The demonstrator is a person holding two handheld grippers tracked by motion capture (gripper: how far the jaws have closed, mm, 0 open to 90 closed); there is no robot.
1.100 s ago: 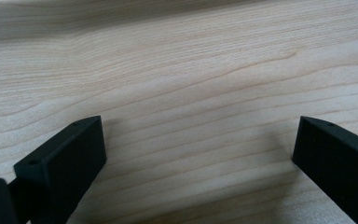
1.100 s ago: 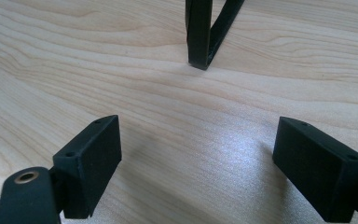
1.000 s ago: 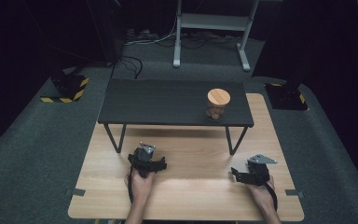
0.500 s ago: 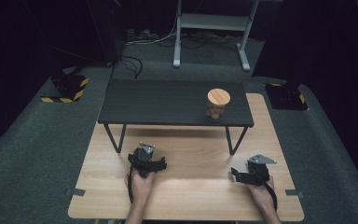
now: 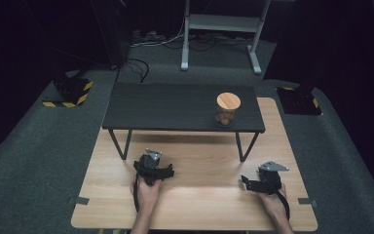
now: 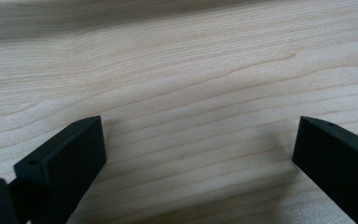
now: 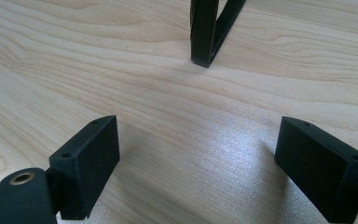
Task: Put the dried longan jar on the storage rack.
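My left gripper point(image 5: 152, 165) rests on the light wooden table point(image 5: 202, 158) at the front left, held by a hand. Its jaws stand wide apart in the left gripper view point(image 6: 198, 126), with bare wood between them. At the front right my right gripper point(image 5: 248, 181) also lies low over the table. Its jaws point(image 7: 196, 123) are open and have just been opening further, with nothing between them. They point towards a black leg point(image 7: 205, 42) of the low bench.
A low black bench point(image 5: 175, 107) on hairpin legs stands across the back of the table. A small jar with a round wooden lid point(image 5: 228, 108) stands on its right end. Dark carpet, cables and a metal stand lie beyond.
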